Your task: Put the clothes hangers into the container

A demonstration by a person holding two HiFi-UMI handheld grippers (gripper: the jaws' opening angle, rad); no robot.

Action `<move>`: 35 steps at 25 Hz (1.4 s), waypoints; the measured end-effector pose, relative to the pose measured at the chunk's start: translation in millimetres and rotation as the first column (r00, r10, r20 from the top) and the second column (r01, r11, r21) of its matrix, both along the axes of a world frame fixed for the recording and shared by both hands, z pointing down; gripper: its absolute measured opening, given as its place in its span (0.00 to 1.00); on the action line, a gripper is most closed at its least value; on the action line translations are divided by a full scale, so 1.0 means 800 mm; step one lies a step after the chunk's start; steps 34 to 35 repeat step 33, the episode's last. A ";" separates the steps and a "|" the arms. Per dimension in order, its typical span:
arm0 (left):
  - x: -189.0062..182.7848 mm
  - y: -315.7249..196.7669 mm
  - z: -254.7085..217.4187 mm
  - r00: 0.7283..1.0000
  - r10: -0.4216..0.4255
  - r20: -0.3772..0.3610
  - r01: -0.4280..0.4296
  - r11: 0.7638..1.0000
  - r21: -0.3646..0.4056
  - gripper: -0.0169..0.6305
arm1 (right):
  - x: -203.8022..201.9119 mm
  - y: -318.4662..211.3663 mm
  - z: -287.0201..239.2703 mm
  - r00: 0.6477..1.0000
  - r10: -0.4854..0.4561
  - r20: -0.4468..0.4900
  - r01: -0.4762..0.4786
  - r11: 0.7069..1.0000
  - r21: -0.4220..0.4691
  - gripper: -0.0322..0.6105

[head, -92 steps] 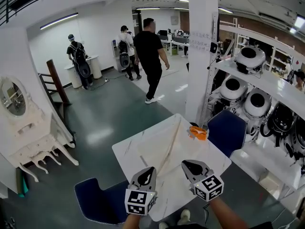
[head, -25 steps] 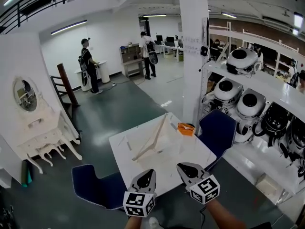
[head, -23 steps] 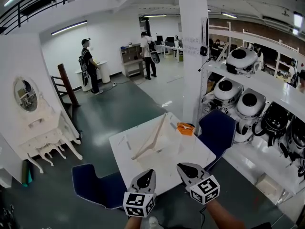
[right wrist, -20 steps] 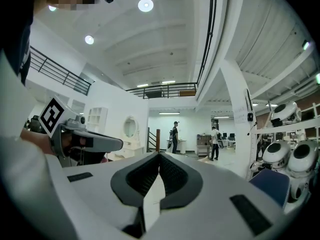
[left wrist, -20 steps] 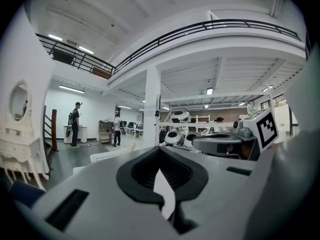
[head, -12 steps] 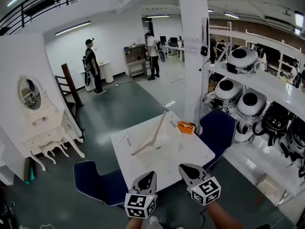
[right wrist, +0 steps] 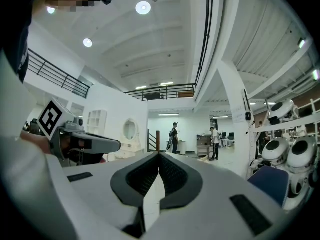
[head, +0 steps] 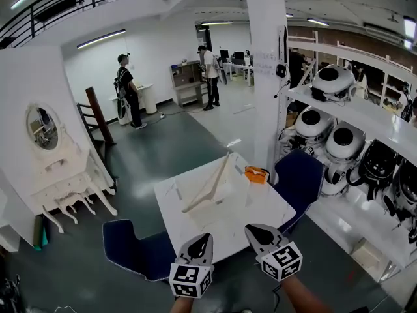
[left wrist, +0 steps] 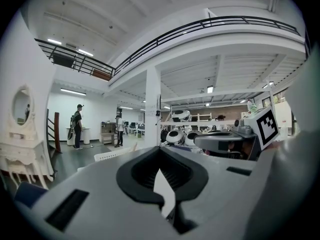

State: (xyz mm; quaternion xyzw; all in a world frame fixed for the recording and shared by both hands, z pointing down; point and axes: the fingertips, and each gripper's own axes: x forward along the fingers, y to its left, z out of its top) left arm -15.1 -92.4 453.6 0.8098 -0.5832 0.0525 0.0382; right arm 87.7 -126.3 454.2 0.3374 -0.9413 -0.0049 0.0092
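Pale wooden clothes hangers (head: 208, 186) lie in a slanting bundle on the white table (head: 254, 217), some way ahead of me. A pale shallow shape lies beside them; I cannot tell whether it is the container. My left gripper (head: 202, 240) and right gripper (head: 255, 229) hang side by side before the table's near edge, both shut with nothing between the jaws. In the left gripper view the left gripper (left wrist: 161, 149) points level into the room, its jaws meeting at the tip. In the right gripper view the right gripper (right wrist: 159, 155) looks the same.
A small orange object (head: 255, 174) sits at the table's far right corner. Blue chairs stand at the near left (head: 133, 256) and far right (head: 300, 178). A white pillar (head: 267, 70), shelves of white robot heads (head: 339, 142), a white dressing table (head: 52, 175) and two people (head: 125, 90) (head: 210, 75) surround the area.
Since 3.7 s ago the table has dropped farther away from me, and a person in black has left the view. In the last second only the view shifted slightly.
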 end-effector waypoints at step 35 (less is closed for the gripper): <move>-0.053 -0.022 -0.009 0.999 0.018 -0.038 -0.018 1.000 0.011 0.03 | -0.055 -0.008 -0.010 0.999 0.017 -0.029 -0.016 1.000 0.026 0.08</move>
